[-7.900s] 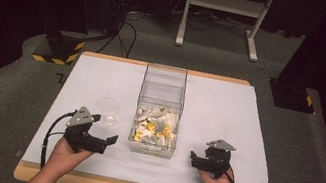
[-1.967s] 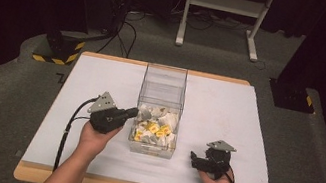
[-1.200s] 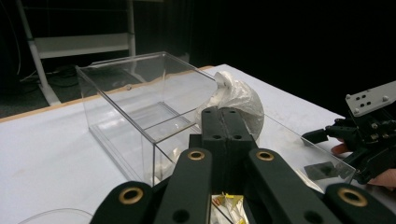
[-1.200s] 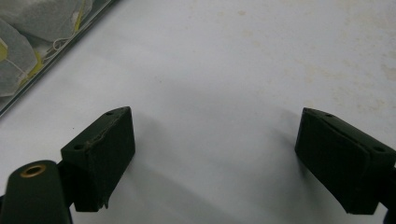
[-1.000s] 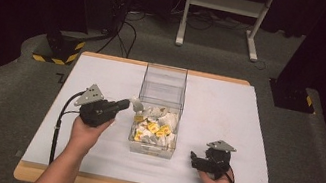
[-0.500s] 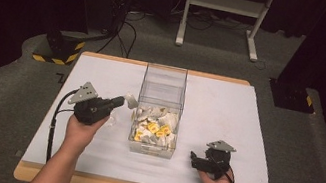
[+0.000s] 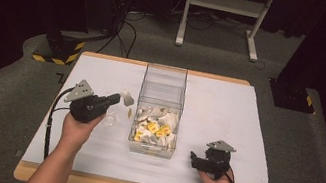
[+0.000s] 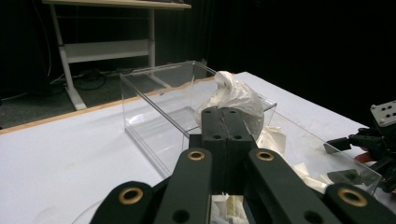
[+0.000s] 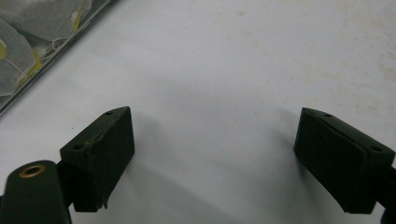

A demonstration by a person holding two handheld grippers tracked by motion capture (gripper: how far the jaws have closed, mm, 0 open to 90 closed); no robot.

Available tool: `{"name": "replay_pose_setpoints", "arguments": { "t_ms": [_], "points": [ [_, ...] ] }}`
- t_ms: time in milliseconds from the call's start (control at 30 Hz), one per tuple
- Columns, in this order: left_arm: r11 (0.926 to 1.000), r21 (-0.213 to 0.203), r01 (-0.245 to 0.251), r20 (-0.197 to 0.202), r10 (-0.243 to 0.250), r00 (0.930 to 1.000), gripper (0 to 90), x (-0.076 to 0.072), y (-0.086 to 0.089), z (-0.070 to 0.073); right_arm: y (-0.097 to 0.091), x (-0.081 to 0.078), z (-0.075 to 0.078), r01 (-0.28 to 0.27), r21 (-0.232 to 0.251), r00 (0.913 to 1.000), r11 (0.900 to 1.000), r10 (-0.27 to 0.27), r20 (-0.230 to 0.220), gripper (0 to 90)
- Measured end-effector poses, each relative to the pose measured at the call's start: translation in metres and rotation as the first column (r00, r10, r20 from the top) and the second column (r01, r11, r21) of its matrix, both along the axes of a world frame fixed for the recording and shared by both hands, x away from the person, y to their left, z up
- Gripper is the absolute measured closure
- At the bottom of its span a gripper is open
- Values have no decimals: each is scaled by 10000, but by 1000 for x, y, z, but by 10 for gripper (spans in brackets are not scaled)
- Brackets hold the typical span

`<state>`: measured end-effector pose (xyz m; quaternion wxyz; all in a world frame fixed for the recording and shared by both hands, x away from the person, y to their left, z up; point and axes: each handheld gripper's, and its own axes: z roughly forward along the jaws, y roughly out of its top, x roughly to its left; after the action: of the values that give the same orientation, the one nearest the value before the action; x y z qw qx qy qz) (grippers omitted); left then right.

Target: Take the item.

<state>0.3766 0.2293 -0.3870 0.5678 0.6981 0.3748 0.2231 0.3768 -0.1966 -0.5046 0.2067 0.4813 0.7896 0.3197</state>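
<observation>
Item: my left hand-held gripper (image 7: pixel 117 99), centre-left of the high view, jaws pressed together on a white tea bag (image 8: pixel 236 98), held up just left of the clear box (image 7: pixel 163 89).

Item: clear box, mid-frame on the white surface (image 7: pixel 229 108), holding more tea bags (image 7: pixel 156 130) at its near end.

Item: my right hand-held gripper (image 7: pixel 193 159), lower right, jaws wide apart, nothing between them, low over the surface.

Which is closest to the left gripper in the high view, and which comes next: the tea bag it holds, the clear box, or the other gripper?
1. The tea bag, pinched in the jaws of the left gripper.
2. The clear box, just to its right at mid-table.
3. The right gripper, beyond the box, near the table's front edge.
</observation>
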Motion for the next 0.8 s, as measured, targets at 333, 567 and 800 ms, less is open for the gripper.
{"name": "replay_pose_setpoints", "arguments": {
  "t_ms": [333, 567, 800],
  "points": [
    [9996, 110, -248, -55, 249, 9997, 900, 4, 7, -2, 0, 0, 0, 1, 2, 10000, 10000, -1, -4, 123],
    [9991, 86, -414, -50, 414, 9991, 900, 5, 13, -1, 0, 0, 0, 3, 2, 10000, 10000, -3, -4, 123],
    [9985, 117, -537, -58, 538, 9985, 900, 6, 18, -2, 0, 0, 0, 3, 0, 10000, 10000, -3, -1, 123]
  ]
}}
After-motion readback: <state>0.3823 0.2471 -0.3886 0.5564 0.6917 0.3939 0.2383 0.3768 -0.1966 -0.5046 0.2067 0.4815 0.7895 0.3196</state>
